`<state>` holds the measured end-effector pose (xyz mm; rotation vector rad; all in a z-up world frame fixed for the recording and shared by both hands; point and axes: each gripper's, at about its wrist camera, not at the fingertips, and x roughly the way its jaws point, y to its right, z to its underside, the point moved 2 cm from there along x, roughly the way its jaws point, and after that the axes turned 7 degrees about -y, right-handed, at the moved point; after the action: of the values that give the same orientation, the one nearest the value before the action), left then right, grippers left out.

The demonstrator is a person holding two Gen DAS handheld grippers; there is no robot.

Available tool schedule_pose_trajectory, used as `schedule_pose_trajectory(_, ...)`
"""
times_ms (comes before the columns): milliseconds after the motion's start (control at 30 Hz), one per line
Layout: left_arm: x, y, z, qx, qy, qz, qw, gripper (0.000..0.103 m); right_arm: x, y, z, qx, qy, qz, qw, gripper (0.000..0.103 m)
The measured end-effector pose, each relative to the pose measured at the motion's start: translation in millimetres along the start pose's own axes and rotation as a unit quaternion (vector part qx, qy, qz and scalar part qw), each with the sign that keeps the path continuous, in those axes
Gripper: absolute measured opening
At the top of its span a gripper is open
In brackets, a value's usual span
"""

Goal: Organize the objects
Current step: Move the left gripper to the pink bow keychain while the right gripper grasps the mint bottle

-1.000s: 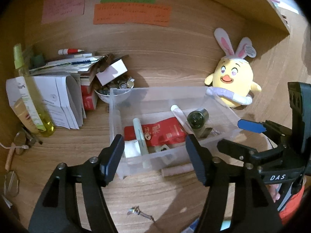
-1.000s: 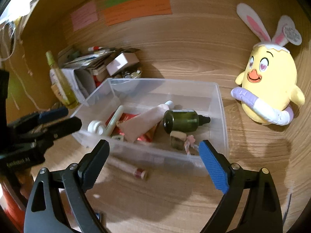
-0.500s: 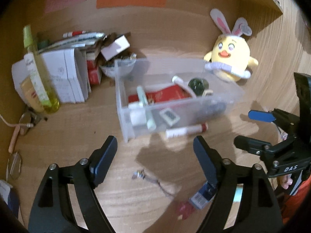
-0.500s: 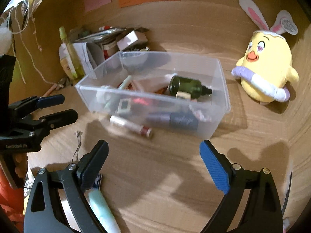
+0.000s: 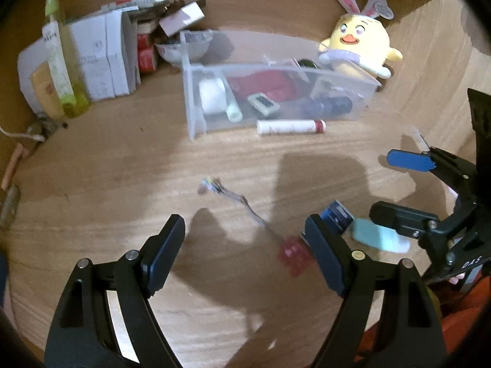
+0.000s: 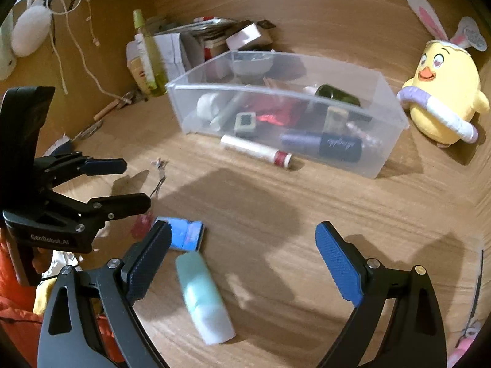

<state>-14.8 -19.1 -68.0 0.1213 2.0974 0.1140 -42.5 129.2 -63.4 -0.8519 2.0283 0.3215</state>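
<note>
Both grippers, left (image 5: 245, 251) and right (image 6: 244, 259), are hovering wide open and empty, the plastic bin (image 6: 380, 156) sitting at upper centre.

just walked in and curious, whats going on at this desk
A person is tidying a wooden desk with a hand-held gripper in each hand. Both the left hand-held gripper and the right hand-held gripper are open and empty. A clear bin already holds several small items. A mint tube, a blue card and a white-and-red tube lie outside it.
</note>
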Motion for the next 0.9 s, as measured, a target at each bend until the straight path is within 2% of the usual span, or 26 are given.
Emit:
schedule_pose_trajectory(67, 3.8, 0.7, 4.6, 0.001, -0.009, 0.003, 1.0, 0.081, 0.7, -2.8, 5.1, -0.002, -0.003, -0.001, 1.0, 0.093)
schedule_pose_trajectory(167, 2.0, 4.3, 9.6, 0.011, -0.005, -0.011, 0.9999, 0.081, -0.6, -5.2, 10.8, -0.007, -0.004, 0.0, 1.0, 0.093)
schedule_pose_trajectory(300, 0.3, 4.1, 13.9, 0.01, -0.002, -0.011, 0.9999, 0.081, -2.4, -12.2, 18.5, -0.022, -0.005, 0.007, 1.0, 0.09)
schedule_pose_trajectory(400, -0.3, 3.1, 14.6, 0.0, 0.004, -0.015, 0.9999, 0.077, -0.4, -17.2, 22.9, -0.031, -0.012, 0.005, 0.999, 0.081)
schedule_pose_trajectory(467, -1.1, 1.8, 14.1, -0.011, 0.009, -0.014, 0.9998, 0.068, 2.8, -20.5, 25.4, -0.037, -0.017, 0.01, 0.999, 0.074)
schedule_pose_trajectory(533, -2.1, 2.2, 13.2, -0.012, 0.008, -0.006, 0.9999, 0.058, 7.1, -22.7, 27.5, -0.039, -0.025, 0.008, 0.999, 0.063)
schedule_pose_trajectory(567, -2.6, 3.2, 12.8, -0.012, 0.006, -0.001, 0.9999, 0.053, 8.1, -23.3, 28.1, -0.04, -0.026, 0.009, 0.999, 0.061)
schedule_pose_trajectory(633, -3.6, 5.6, 12.6, -0.006, 0.007, -0.004, 1.0, 0.05, 7.8, -23.6, 28.0, -0.043, -0.024, 0.017, 0.999, 0.051)
schedule_pose_trajectory(700, -4.0, 4.3, 11.6, -0.006, 0.012, -0.016, 0.9998, 0.05, 6.9, -22.7, 27.7, -0.042, -0.022, 0.018, 0.999, 0.044)
schedule_pose_trajectory(833, -4.4, -0.8, 11.7, -0.017, 0.0, 0.007, 0.9998, 0.048, 5.6, -18.6, 28.4, -0.036, -0.017, 0.023, 0.999, 0.032)
schedule_pose_trajectory(900, -5.5, 3.7, 13.4, -0.006, 0.002, 0.0, 1.0, 0.048, 5.2, -15.7, 28.6, -0.029, -0.014, 0.024, 0.999, 0.028)
